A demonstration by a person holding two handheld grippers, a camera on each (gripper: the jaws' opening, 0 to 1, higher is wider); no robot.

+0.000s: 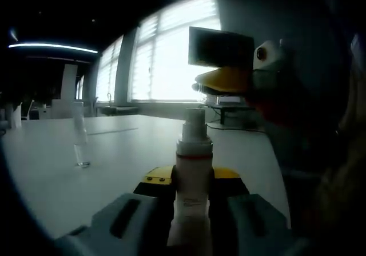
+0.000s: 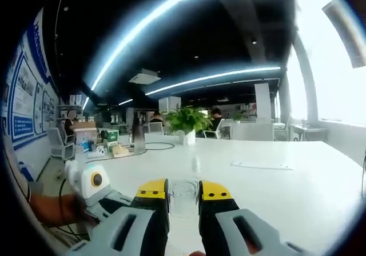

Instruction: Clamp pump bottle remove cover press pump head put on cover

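A white pump bottle (image 1: 192,193) stands upright between my left gripper's (image 1: 193,177) yellow-tipped jaws, which are shut on its body. Its bare pump head (image 1: 194,123) rises above them. My right gripper (image 1: 201,87) hangs just above and to the right of the pump head, pointing left, backlit by the window. In the right gripper view, my right gripper (image 2: 184,194) is shut on a small clear cover (image 2: 184,198), which fills the gap between the yellow tips. The left gripper's body (image 2: 91,183) shows at the lower left of that view.
The white table (image 1: 126,153) stretches ahead and to the left. A small clear container (image 1: 82,152) stands on it well to the left of the bottle. A potted plant (image 2: 186,122), chairs and people sit beyond the far edge.
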